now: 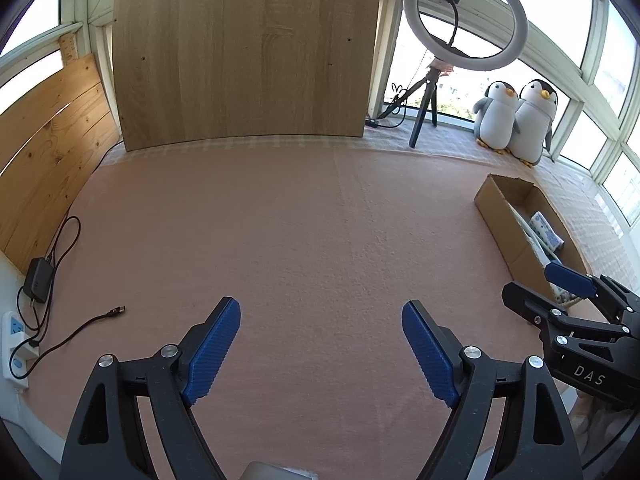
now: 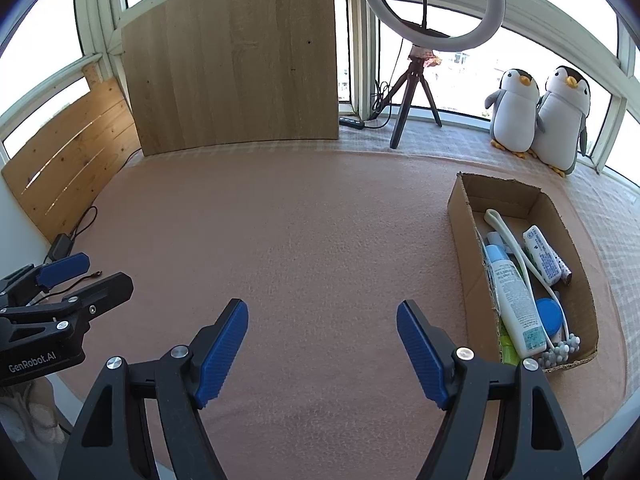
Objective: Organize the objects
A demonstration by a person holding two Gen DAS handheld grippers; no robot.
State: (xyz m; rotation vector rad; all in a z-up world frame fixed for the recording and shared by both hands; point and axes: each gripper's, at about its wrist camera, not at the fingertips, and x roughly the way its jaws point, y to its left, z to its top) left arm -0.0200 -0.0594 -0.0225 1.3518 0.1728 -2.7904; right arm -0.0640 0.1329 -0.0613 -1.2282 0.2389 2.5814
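Left edge: a black charger with its loose cable [image 1: 38,280] is seen lying by the wooden side board, apart from everything else.
Left gripper [image 1: 320,352]: blue-padded jaws are held wide apart, nothing between them, over bare cloth.
Open room: the pink felt-covered table [image 2: 300,240] is unobstructed from centre to back board.
Right gripper [image 2: 322,354]: jaws are likewise spread and empty; it is judged the nearer claw.
Task's thing: an open brown cardboard box [image 2: 460,216] lies right of that claw, long axis running away from it, holding a white lotion bottle [image 2: 516,304] and other toiletries.
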